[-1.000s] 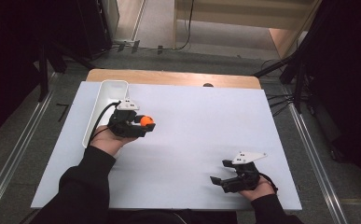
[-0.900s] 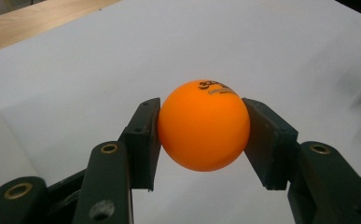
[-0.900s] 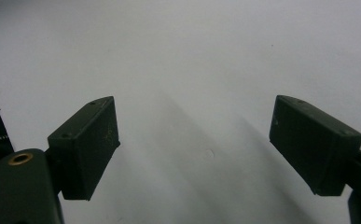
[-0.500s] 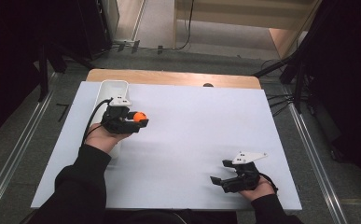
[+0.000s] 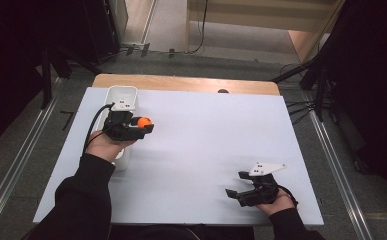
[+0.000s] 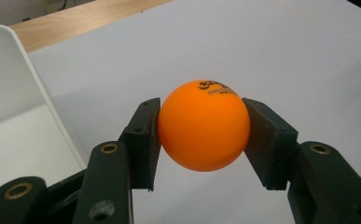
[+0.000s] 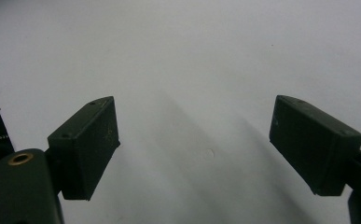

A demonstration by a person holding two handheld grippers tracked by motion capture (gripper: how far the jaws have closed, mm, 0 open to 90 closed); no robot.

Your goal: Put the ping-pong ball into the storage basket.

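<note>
Jaws pinching an orange ball, bin right next door

Left gripper [image 6: 201, 135] has its jaws squeezed on either side of an orange ball [image 6: 204, 130], gripping it across the middle so it hangs clear above the table [image 5: 206, 150] and can't roll off. It sits just beside the white bin [image 5: 122, 95] at the table's left edge, which looks like the likely drop spot, judging by how close the hand hovers to its rim. Right gripper [image 7: 201, 140] rests way off at the near right of the table, jaws spread wide with nothing between them, basically parked out of the way. Compared with a second ago, the left hand and ball have drifted a bit leftward, closer to the bin, while the right one hasn't budged.
</note>
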